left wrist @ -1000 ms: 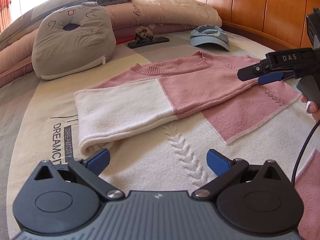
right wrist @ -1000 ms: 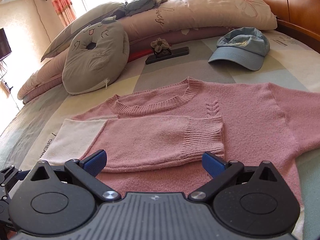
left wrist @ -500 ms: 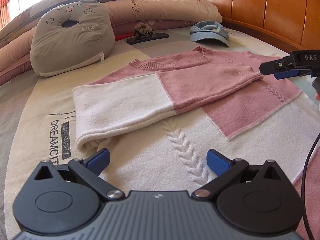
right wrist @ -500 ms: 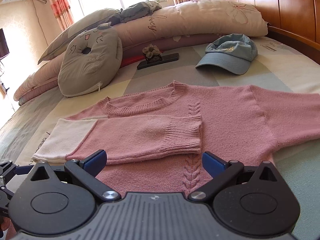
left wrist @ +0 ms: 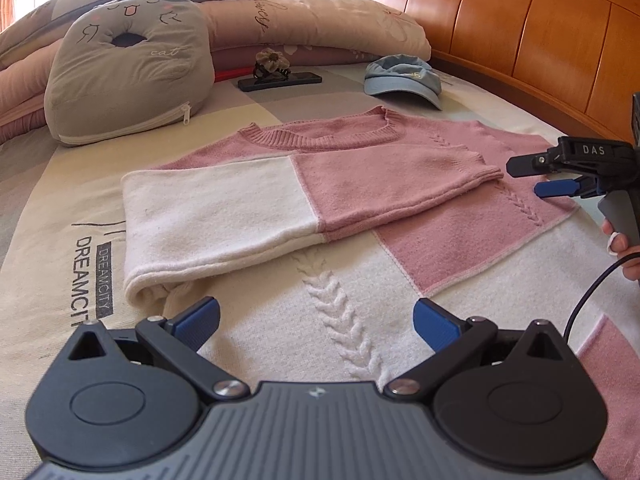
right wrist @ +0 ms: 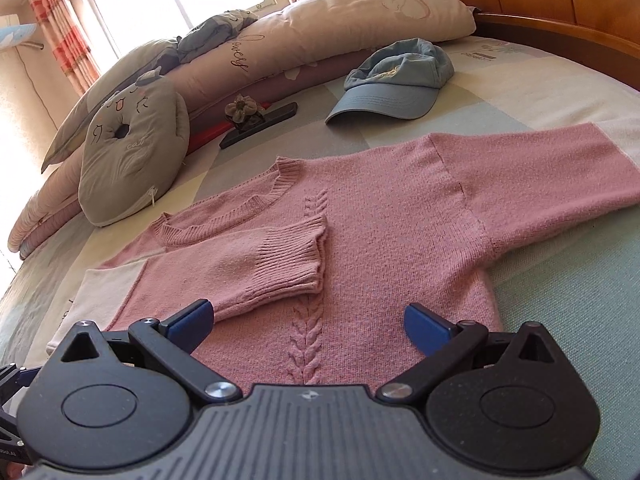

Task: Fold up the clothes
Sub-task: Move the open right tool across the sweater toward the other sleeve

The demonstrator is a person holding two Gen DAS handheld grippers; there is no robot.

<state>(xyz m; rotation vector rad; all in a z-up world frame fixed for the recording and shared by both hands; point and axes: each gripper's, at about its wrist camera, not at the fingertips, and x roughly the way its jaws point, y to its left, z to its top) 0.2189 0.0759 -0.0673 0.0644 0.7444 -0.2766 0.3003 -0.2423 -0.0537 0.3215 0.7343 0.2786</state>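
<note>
A pink and white knitted sweater (left wrist: 460, 236) (right wrist: 384, 232) lies flat on the bed, front up. Its left sleeve (left wrist: 304, 196) (right wrist: 248, 268) is folded across the chest, cuff near the middle. The other sleeve (right wrist: 532, 184) stretches out to the right. My left gripper (left wrist: 316, 322) hovers open over the white hem with nothing between its fingers. My right gripper (right wrist: 306, 324) (left wrist: 560, 178) is open too, just above the pink body below the folded cuff.
A grey cat cushion (left wrist: 128, 68) (right wrist: 132, 156), a blue cap (left wrist: 404, 80) (right wrist: 396, 80), a dark phone with a flower clip (left wrist: 276, 76) (right wrist: 256, 120) and long pillows (right wrist: 320, 36) lie beyond the sweater. A wooden headboard (left wrist: 540, 28) runs along the right. A hand (left wrist: 620, 240) holds the right gripper's handle.
The right gripper has drawn back from the folded cuff and shifted right, bringing the outstretched right sleeve into its view. The left gripper has barely moved. Both stay open.
</note>
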